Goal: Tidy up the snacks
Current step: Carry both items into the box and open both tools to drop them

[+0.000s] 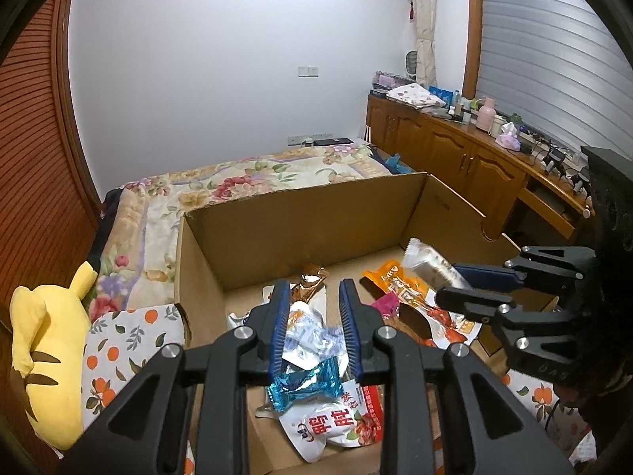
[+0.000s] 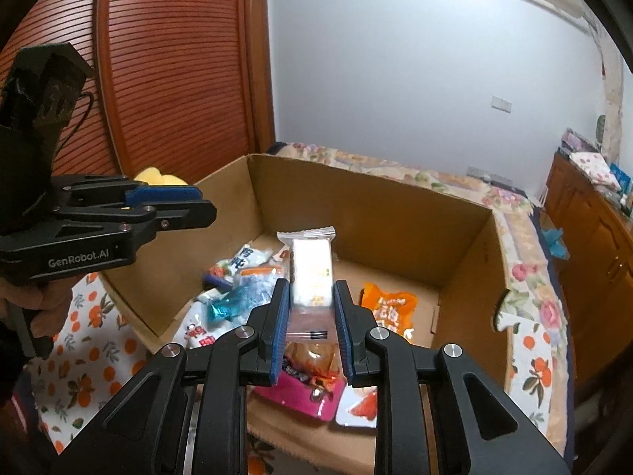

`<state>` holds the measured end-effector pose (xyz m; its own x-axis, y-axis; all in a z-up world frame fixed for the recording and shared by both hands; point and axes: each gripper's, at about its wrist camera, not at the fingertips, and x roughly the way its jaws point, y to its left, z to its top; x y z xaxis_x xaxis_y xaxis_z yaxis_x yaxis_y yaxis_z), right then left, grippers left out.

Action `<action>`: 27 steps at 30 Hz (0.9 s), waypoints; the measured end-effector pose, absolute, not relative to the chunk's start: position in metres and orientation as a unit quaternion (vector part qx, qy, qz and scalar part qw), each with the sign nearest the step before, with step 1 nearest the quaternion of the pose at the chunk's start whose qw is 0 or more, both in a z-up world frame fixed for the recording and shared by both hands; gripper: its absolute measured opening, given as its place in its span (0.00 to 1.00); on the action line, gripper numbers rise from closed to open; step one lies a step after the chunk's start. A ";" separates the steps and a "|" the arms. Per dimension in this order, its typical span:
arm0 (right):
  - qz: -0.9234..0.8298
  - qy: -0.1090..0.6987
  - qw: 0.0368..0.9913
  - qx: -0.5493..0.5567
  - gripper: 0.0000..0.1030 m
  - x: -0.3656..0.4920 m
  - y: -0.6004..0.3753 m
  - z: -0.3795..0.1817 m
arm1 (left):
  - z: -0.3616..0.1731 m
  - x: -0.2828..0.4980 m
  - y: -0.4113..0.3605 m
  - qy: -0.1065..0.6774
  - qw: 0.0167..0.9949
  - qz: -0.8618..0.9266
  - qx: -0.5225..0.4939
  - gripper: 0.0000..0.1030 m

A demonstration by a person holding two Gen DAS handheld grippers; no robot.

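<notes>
Left wrist view first: my left gripper (image 1: 312,312) hangs over the cardboard box (image 1: 300,217), jaws close together and pinching the crinkled blue-and-white wrapper (image 1: 306,340) between the pads; its blue twisted end droops below them onto a white duck-neck pouch (image 1: 332,427). Further right in the box lie an orange pouch (image 1: 399,281) and, clamped in my right gripper (image 1: 455,281), a pale bar packet (image 1: 429,263) held above the pile.

Right wrist view: my left gripper (image 2: 198,208) comes in from the left edge. At centre my right gripper (image 2: 310,304) is clamped on the clear tail of the white bar packet (image 2: 310,269), which sticks up and forward between the fingers. Below it sit a pink pack (image 2: 300,396) and the orange pouch (image 2: 389,308).

The box rests on a bed with a floral quilt (image 1: 237,182) and an orange-print cloth (image 2: 91,340); a yellow plush (image 1: 51,348) lies left of it, a slatted wardrobe (image 2: 170,71) behind, wooden cabinets (image 1: 467,154) along the right wall
</notes>
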<state>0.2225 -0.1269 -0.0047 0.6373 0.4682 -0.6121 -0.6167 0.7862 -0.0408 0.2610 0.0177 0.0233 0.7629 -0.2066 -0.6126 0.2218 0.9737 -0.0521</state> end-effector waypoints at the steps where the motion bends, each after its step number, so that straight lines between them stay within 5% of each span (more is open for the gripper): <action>1: 0.303 0.302 0.895 -0.124 0.20 0.223 -0.125 -0.006 | 0.023 0.262 0.018 0.324 0.939 -0.113 0.012 0.25; 21: 0.296 0.316 0.894 -0.118 0.24 0.222 -0.118 -0.013 | 0.022 0.241 0.023 0.320 0.942 -0.101 0.010 0.26; 27: 0.284 0.300 0.904 -0.113 0.32 0.206 -0.125 -0.007 | 0.023 0.229 0.021 0.314 0.944 -0.095 0.014 0.41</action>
<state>0.2063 -0.1250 -0.0072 0.6589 0.4460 -0.6058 -0.5817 0.8127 -0.0344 0.2292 0.0205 0.0225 0.7844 -0.1702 -0.5964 0.1875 0.9817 -0.0336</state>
